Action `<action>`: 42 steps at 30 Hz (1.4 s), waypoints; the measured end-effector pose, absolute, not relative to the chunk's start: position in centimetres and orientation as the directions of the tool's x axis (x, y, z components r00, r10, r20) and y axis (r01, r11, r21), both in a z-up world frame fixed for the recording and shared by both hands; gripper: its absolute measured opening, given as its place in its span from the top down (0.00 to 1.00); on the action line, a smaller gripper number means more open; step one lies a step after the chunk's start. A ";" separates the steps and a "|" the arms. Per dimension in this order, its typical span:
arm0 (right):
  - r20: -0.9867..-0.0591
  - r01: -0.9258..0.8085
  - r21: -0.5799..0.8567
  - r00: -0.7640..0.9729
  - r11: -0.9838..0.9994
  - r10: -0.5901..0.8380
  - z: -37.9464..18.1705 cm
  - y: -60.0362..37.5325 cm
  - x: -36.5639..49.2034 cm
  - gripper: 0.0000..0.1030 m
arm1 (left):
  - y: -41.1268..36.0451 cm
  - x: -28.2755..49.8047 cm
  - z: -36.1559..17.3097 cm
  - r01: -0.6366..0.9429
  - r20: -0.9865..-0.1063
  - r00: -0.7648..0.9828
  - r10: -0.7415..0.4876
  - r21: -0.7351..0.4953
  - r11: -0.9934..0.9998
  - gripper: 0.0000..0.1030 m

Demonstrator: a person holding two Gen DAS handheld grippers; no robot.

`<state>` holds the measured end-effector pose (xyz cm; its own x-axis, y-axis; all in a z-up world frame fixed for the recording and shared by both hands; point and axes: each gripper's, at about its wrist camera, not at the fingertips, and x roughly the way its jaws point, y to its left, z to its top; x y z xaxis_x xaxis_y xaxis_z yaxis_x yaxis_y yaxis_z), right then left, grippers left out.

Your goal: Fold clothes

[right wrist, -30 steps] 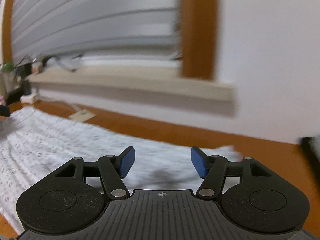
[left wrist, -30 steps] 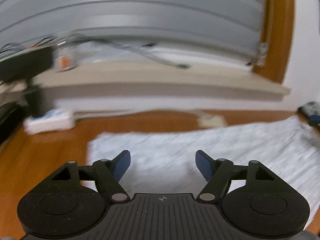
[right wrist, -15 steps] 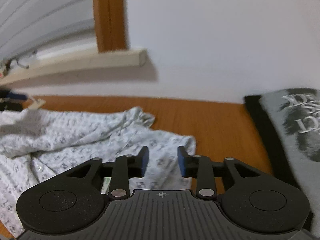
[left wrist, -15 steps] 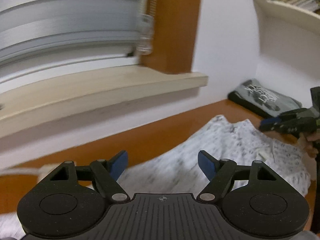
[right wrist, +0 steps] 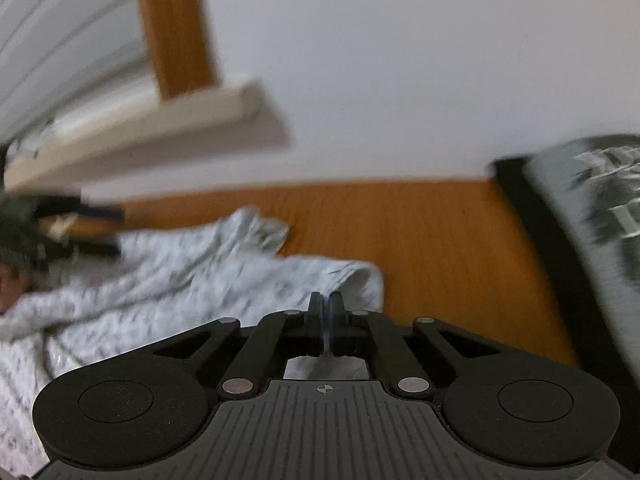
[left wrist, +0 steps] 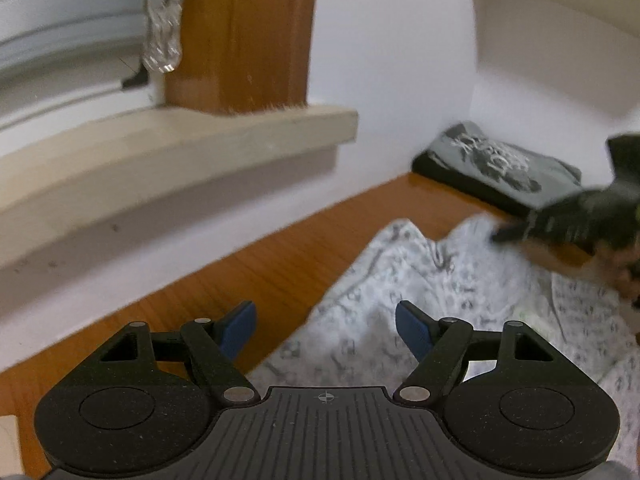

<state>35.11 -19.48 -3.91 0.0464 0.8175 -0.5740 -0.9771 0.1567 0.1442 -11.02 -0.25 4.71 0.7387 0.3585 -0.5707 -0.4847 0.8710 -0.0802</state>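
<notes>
Right tongs (right wrist: 326,300) just closed on one garment (right wrist: 168,276).

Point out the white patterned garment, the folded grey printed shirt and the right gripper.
white patterned garment (right wrist: 208,272): right wrist view, mid fabric.
folded grey printed shirt (left wrist: 496,160): left wrist view, printed top.
right gripper (right wrist: 326,300): right wrist view, between shut fingertips.

Before you: orange wooden table (left wrist: 256,268), beige window sill (left wrist: 172,148), wooden window frame (left wrist: 244,32), white wall (right wrist: 400,60), white shelf (left wrist: 560,4).
</notes>
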 end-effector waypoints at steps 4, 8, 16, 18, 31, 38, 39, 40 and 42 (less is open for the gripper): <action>-0.565 -0.958 0.218 0.032 0.187 0.825 -3.6 -21.0 36.4 0.98 | 0.5 -11.1 4.0 -0.493 -0.596 0.730 0.336 -0.119 0.862 0.23; -0.613 -0.961 0.186 0.047 0.203 0.788 -4.6 -20.9 36.1 0.96 | 1.2 -11.1 3.8 -0.506 -0.609 0.723 0.327 -0.144 0.851 0.21; -0.556 -0.959 0.158 0.111 0.236 0.824 -3.3 -25.4 37.0 0.71 | -0.3 -9.2 3.8 -0.485 -0.643 0.673 0.366 -0.009 0.874 0.17; -0.543 -0.957 0.187 0.087 0.221 0.835 -3.0 -27.1 36.8 0.64 | -0.7 -9.1 3.8 -0.484 -0.641 0.665 0.383 0.021 0.875 0.16; -0.630 -0.991 0.135 -0.074 0.015 0.773 -4.3 -29.1 32.5 0.94 | -2.8 -10.8 6.5 -0.570 -0.558 0.667 0.494 0.046 0.821 0.11; -0.532 -0.993 0.118 -0.047 0.019 0.845 -3.3 -27.9 33.0 0.93 | -7.3 -10.8 8.9 -0.532 -0.535 0.720 0.443 -0.016 0.847 0.11; -0.559 -0.993 0.115 -0.042 0.026 0.828 -4.0 -27.5 33.0 0.90 | -8.0 -10.6 9.0 -0.522 -0.536 0.722 0.437 -0.008 0.853 0.11; -0.577 -0.994 0.108 -0.033 0.036 0.816 -4.5 -27.4 33.0 0.87 | -8.6 -10.4 9.0 -0.515 -0.537 0.720 0.439 0.011 0.857 0.11; -0.577 -0.994 0.096 -0.011 0.054 0.817 -4.9 -28.0 33.0 0.67 | -9.4 -10.5 9.0 -0.507 -0.529 0.718 0.452 0.047 0.861 0.11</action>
